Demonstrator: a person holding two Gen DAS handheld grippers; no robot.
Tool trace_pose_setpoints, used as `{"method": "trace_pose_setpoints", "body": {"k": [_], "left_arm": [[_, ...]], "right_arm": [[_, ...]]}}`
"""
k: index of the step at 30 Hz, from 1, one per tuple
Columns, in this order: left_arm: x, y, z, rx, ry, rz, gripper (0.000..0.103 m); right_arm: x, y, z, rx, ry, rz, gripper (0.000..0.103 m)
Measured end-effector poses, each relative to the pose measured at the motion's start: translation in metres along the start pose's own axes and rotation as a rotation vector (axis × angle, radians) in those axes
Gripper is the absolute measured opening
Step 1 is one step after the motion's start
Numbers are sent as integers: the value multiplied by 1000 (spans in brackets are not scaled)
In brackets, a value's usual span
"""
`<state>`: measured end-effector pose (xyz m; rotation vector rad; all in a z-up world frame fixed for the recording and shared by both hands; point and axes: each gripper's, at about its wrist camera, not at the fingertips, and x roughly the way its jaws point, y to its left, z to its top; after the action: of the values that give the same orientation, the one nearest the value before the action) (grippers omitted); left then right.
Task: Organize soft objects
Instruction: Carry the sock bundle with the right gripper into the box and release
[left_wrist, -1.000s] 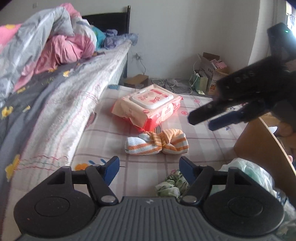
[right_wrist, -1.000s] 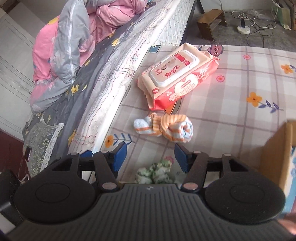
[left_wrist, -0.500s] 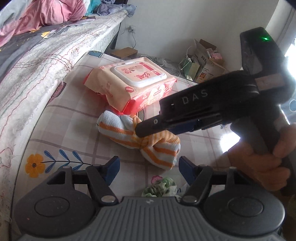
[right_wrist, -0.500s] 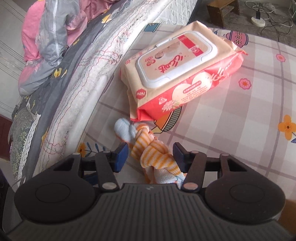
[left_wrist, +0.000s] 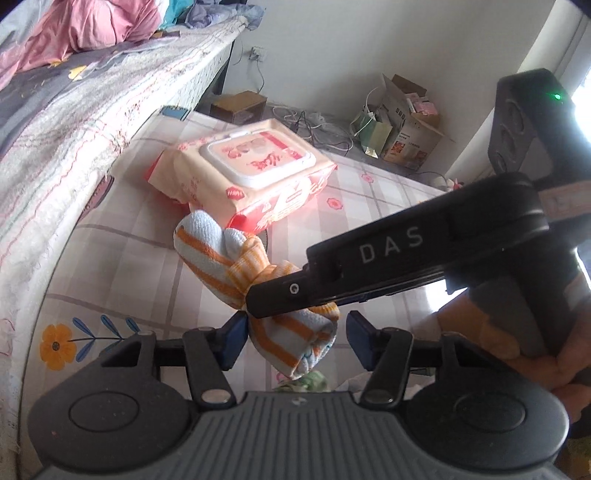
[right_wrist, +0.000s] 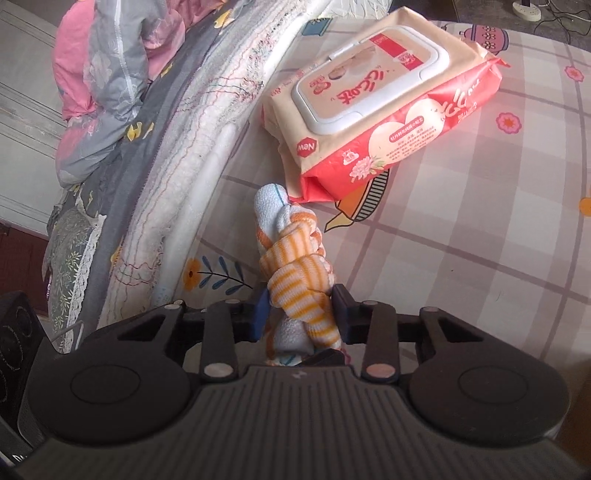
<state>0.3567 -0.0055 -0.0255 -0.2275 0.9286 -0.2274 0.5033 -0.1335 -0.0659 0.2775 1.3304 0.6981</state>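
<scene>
A knotted orange-and-white striped cloth (left_wrist: 221, 258) lies on the checked floral mat (left_wrist: 129, 258). My right gripper (right_wrist: 300, 315) is shut on its near end (right_wrist: 299, 288); in the left wrist view the right gripper (left_wrist: 255, 295) reaches in from the right over the cloth. My left gripper (left_wrist: 293, 338) is open, its blue-padded fingers either side of the cloth's lower end without pinching it. A small green-and-white cloth (left_wrist: 310, 380) shows just below the left gripper.
A pink wet-wipes pack (left_wrist: 251, 173) lies on the mat just beyond the cloth, also in the right wrist view (right_wrist: 380, 103). A bed (left_wrist: 74, 110) with heaped bedding (right_wrist: 103, 74) runs along the left. Boxes and cables (left_wrist: 399, 118) sit by the far wall.
My right gripper has closed on the striped cloth's near end and lifted it. My left gripper has moved closer, so the cloth now hangs between its open fingers.
</scene>
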Motion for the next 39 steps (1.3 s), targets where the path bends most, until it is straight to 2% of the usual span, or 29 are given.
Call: {"method": "trace_pose_setpoints", "body": {"k": [5,9,15,18,21,25,29,33,39], "left_arm": [[-52,-33,5,56,-78,-34,59],[-93,-75,-3,126,-126,-117,59],[-121,-150,-35,242,-89,-281,59],[-119,-189,-64,300,-32,-367,59],[-111,-225,-99,377,25,-416,59],[-93,-261,-143,459,98,-437,60],[-80,-269,-165,464,162,-438,60],[-86,-251,-160,436,150,-405,60],[-113,-217,-143,359,58,-344,65]], "right_arm": [[-59,19,-15,-24,-86,37,35],[-123,25,-50,-38,-173,58,34],[-218,-2,-141,36,-288,67,34],[-253,-28,-200,104,-326,55,34],[-278,-54,-258,174,-351,29,34],[-291,-93,-325,276,-348,2,34],[-286,-123,-363,320,-310,-49,34],[-269,-149,-375,334,-240,-87,34],[-245,-157,-368,291,-127,-128,34]]}}
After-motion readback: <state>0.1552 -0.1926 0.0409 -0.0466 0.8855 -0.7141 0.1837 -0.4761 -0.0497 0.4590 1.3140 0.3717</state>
